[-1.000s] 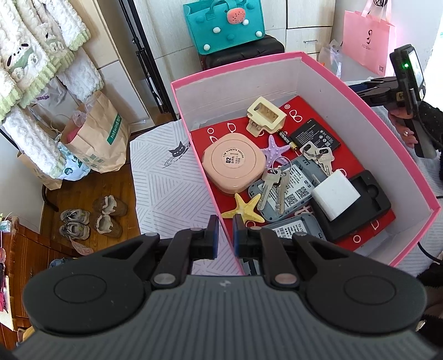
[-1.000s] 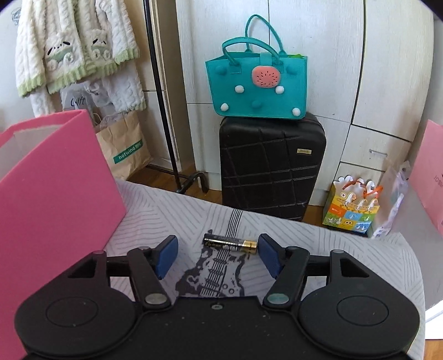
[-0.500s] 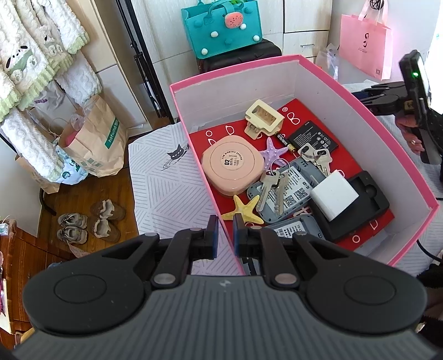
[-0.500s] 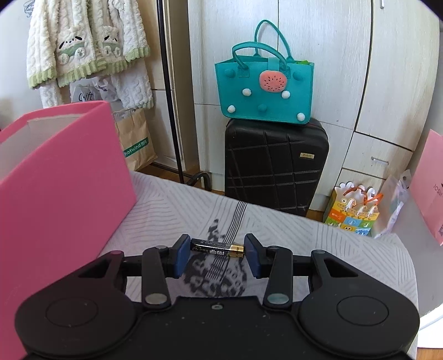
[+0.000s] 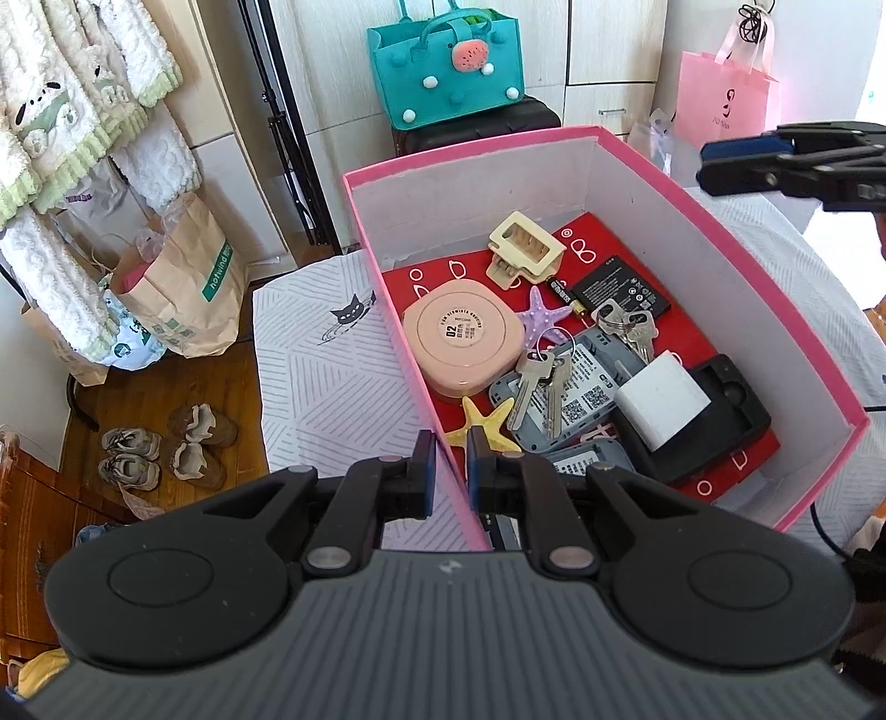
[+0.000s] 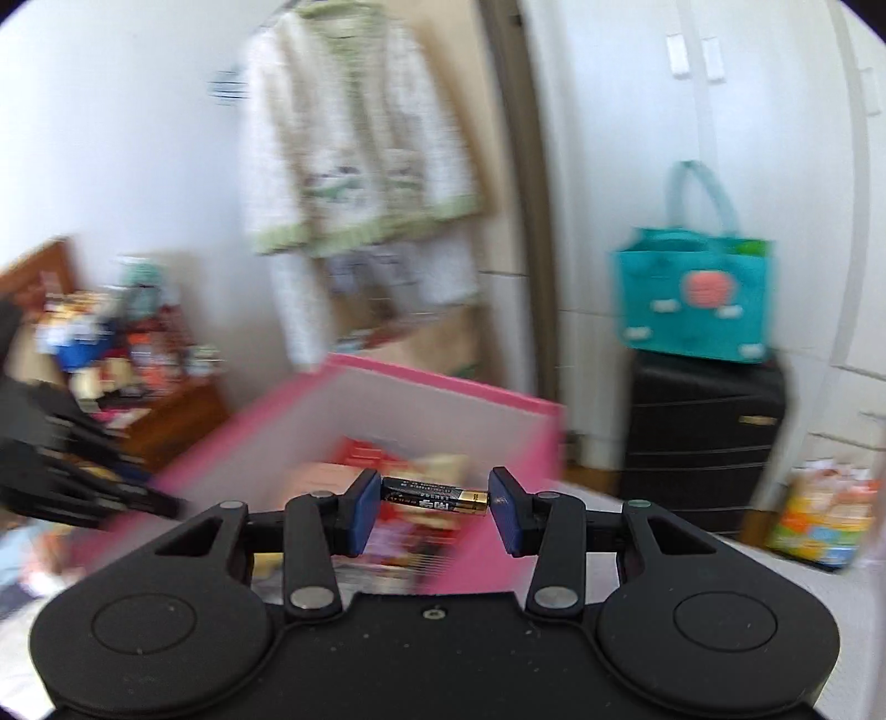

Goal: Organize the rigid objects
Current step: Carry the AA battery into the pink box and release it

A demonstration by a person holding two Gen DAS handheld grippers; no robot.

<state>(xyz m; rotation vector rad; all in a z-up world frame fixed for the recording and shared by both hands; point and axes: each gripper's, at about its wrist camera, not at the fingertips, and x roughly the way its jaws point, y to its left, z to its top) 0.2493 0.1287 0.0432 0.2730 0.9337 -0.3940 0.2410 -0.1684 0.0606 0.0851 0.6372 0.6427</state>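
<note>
Pink box (image 5: 653, 183): one, and everything below is counted inside it unless said otherwise
Starfish: two, a purple (image 5: 545, 313) and a yellow (image 5: 483, 423)
Key bunches: two, one (image 5: 540, 387) mid-box, one (image 5: 628, 327) nearer the far wall
Grey flat devices: two, one (image 5: 581, 396) under the keys, one (image 5: 590, 459) at the near wall
AA batteries: two, one (image 5: 565, 291) in the box, one (image 6: 434, 496) above it
Round peach case (image 5: 464, 343): one
Cream clip (image 5: 526, 249): one
Flat black battery (image 5: 620, 288): one
White block (image 5: 662, 399): one
Black case (image 5: 714, 421): one

A home bedroom is indicated by hung fleece clothes (image 5: 66, 111), shoes (image 5: 166, 448) on the wooden floor (image 5: 138, 399), a suitcase (image 6: 703, 443) and wardrobe doors (image 5: 609, 50).
</note>
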